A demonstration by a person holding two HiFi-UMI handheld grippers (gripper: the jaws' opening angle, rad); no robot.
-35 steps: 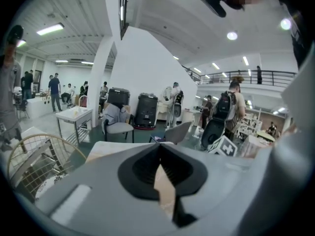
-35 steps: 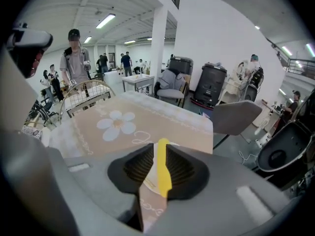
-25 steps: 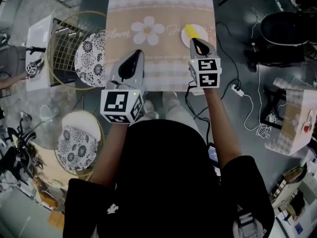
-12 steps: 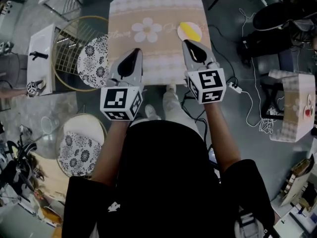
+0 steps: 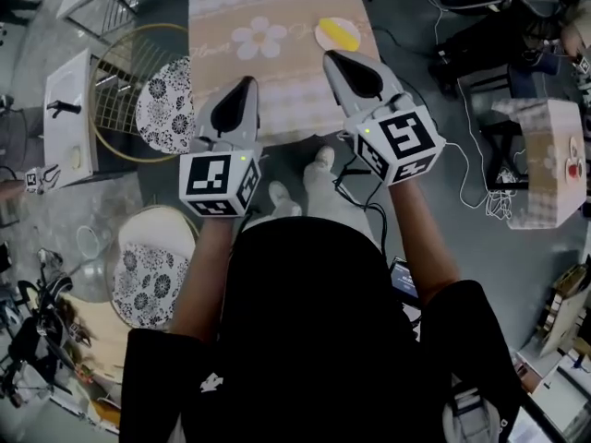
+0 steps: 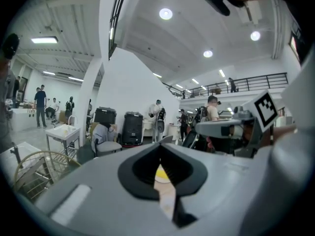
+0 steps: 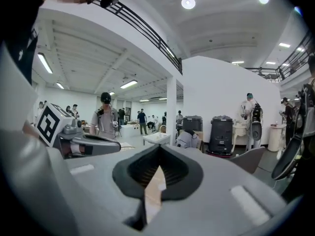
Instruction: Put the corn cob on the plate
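Note:
The yellow corn cob [image 5: 339,35] lies on a small white plate [image 5: 322,28] at the far right of the beige flower-print table [image 5: 222,7]. My right gripper [image 5: 329,56] hangs shut and empty above the table's near right part, just short of the plate and apart from it. To its left my left gripper [image 5: 247,83] is also shut, with nothing in it, over the table's near edge. In the left gripper view a sliver of yellow cob [image 6: 161,173] shows through the slit behind the closed left gripper [image 6: 160,147]. The right gripper [image 7: 159,150] shows only tablecloth there.
Left of the table stand a round wire-frame stool with a patterned cushion [image 5: 164,105] and a narrow white stand [image 5: 66,109]. Another patterned cushion [image 5: 138,275] lies near left. Cables and a power strip [image 5: 480,169] trail on the floor at right, beside a small cloth-covered table [image 5: 545,155].
Both grippers have risen and drawn back toward the person. The right one has come away from the cob, which stays on the plate.

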